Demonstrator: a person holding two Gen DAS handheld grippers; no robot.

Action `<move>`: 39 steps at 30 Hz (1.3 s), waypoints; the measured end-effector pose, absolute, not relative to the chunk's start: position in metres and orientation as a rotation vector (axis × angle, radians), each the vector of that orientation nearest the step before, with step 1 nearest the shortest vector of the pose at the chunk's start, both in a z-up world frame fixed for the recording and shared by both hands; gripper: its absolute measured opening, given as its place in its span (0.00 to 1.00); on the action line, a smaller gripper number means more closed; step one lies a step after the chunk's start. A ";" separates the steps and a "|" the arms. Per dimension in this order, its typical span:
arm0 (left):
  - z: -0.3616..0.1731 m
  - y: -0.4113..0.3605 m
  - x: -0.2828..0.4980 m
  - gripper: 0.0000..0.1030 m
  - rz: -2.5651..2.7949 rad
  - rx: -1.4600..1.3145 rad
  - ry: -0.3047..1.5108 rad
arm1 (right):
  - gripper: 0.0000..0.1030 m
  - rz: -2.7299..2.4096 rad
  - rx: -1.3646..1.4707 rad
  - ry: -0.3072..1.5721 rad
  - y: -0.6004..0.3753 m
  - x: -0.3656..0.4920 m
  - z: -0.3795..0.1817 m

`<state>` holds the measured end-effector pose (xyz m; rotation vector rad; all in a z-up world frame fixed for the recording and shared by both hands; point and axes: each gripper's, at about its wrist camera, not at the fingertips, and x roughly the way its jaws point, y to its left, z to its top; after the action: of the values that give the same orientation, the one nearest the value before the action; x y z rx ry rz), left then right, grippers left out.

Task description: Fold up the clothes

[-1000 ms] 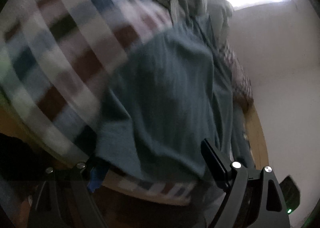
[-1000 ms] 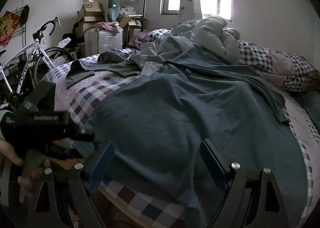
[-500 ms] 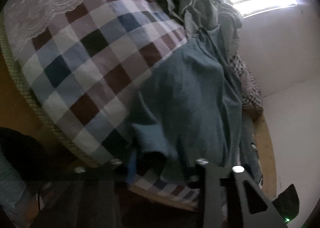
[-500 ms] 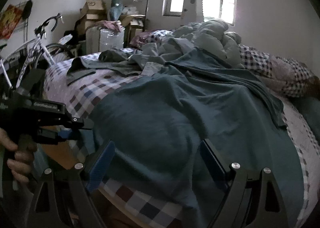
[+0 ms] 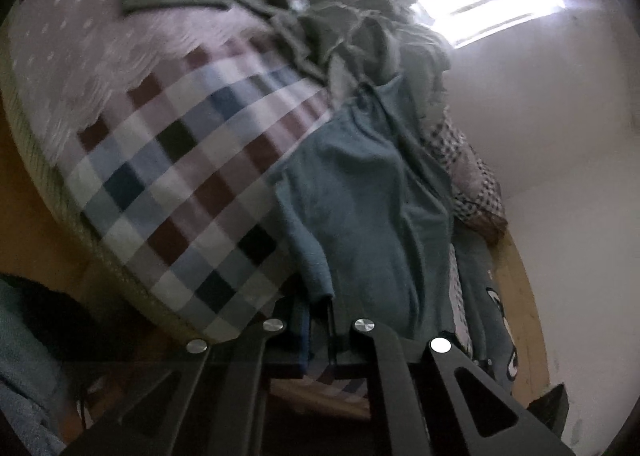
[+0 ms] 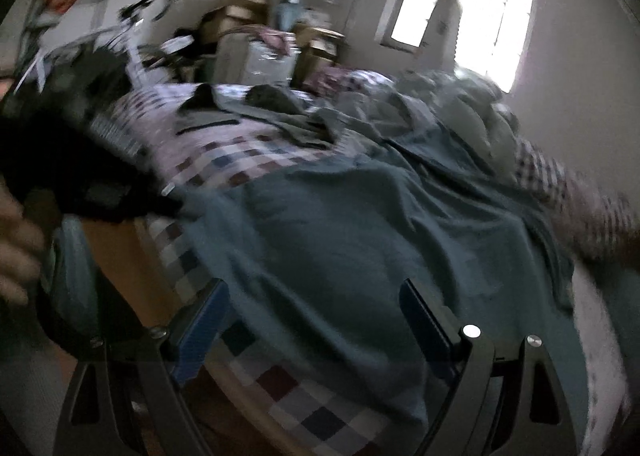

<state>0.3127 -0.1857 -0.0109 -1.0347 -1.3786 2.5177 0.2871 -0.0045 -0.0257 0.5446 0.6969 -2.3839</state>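
Note:
A teal garment [image 6: 360, 236] lies spread over the checked bedspread [image 6: 240, 164], its near edge hanging over the bed's front. In the left wrist view the same teal garment [image 5: 360, 196] runs down to my left gripper [image 5: 318, 320], which is shut on its lower corner. My right gripper [image 6: 312, 316] stands open just above the garment's front edge, with cloth between and below its blue pads [image 6: 200, 320]. In the right wrist view the left gripper [image 6: 100, 192] shows as a dark blurred shape at the garment's left corner, held by a hand [image 6: 16, 240].
A grey-green shirt [image 6: 272, 104] and a rumpled quilt [image 6: 460, 112] lie further back on the bed. A bicycle [image 6: 132, 32], boxes [image 6: 244, 4] and a window [image 6: 464, 20] stand behind. The wooden bed frame [image 6: 120, 256] shows at front left. A checked pillow [image 5: 472, 184] lies by the wall.
My left gripper has shut on the teal garment's corner and pulled it back. The right gripper has swung, blurring its view, and stays open over the garment's edge.

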 end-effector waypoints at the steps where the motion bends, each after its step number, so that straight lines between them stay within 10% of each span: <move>1: -0.006 -0.185 0.313 0.04 2.524 -1.020 -1.358 | 0.87 -2.370 0.519 0.746 -0.010 0.293 -0.029; 15: 0.053 -0.201 0.327 0.04 2.550 -0.797 -1.324 | 0.87 -2.421 0.265 1.219 -0.039 0.317 -0.056; 31: 0.107 -0.187 0.324 0.04 2.574 -0.756 -1.137 | 0.86 -2.515 0.270 1.211 -0.047 0.317 -0.044; 39: 0.116 -0.187 0.319 0.03 2.561 -0.742 -1.133 | 0.61 -2.589 0.474 1.335 -0.004 0.292 -0.058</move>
<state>0.3187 -0.1868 0.1162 -0.7422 -1.1326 2.5609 0.2923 -0.0041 -0.0578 0.4742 1.3348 -2.5892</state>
